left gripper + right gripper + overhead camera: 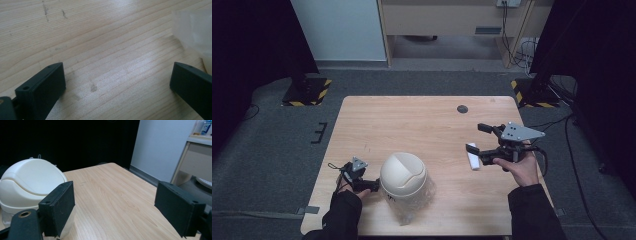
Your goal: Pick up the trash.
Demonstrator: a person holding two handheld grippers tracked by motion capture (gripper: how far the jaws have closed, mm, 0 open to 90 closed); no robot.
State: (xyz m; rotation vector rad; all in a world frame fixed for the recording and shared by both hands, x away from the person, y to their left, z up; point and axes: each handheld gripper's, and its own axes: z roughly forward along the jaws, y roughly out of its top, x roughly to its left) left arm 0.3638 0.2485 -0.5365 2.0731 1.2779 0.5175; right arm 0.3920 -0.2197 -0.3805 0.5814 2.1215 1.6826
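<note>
Looking down from the high view, we see the right gripper (481, 141) held above the right part of the wooden table (422, 120), its jaws spread wide with nothing between them; a small white block (473, 156) lies on the table just beside its nearer jaw, and we cannot tell whether the two touch. In the right gripper view the jaws stand far apart over bare wood, and a pale, translucent edge shows right under the left-hand jaw, too cut off to identify. The left gripper (373, 185) sits low at the table's near left, its tip right against the cream domed bin (403, 174), which stands near the front edge on a clear plastic bag (409, 212). In the left gripper view its jaws are also wide open and hold nothing, close over the wood grain, with a blurred whitish surface at the upper right edge, next to the right-hand jaw; contact there is unclear. The person's dark sleeves (343, 217) enter from the bottom, cut off by the frame. A small dark disc (462, 108) lies near the table's far edge.
</note>
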